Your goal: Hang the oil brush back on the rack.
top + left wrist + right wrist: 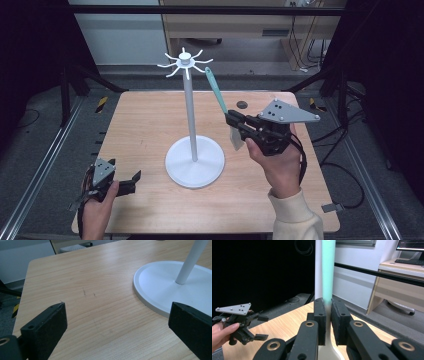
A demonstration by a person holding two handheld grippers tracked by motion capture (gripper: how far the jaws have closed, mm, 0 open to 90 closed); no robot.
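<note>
Two tools are in view over a wooden surface [150, 125]. In the high view the right tool [235, 121] sits right of centre, raised off the surface, its jaws pressed together on a spatula [218, 93]: teal handle slanting up and to the left toward the hooks, pale blade hanging below the jaws. The right gripper view confirms the pinch, with the teal handle [328, 270] rising vertically between both black pads and the pale blade end at the bottom edge. A white stand [190, 107] occupies the centre of the frame: round base flat on the surface, slim pole upright, a ring of hooks at the top, all bare. The spatula handle is near the hooks but apart from them. The left tool [134, 180] lies at lower left, low over the surface, jaws spread and holding nothing; its own view shows the base [162, 285] at upper right.
</note>
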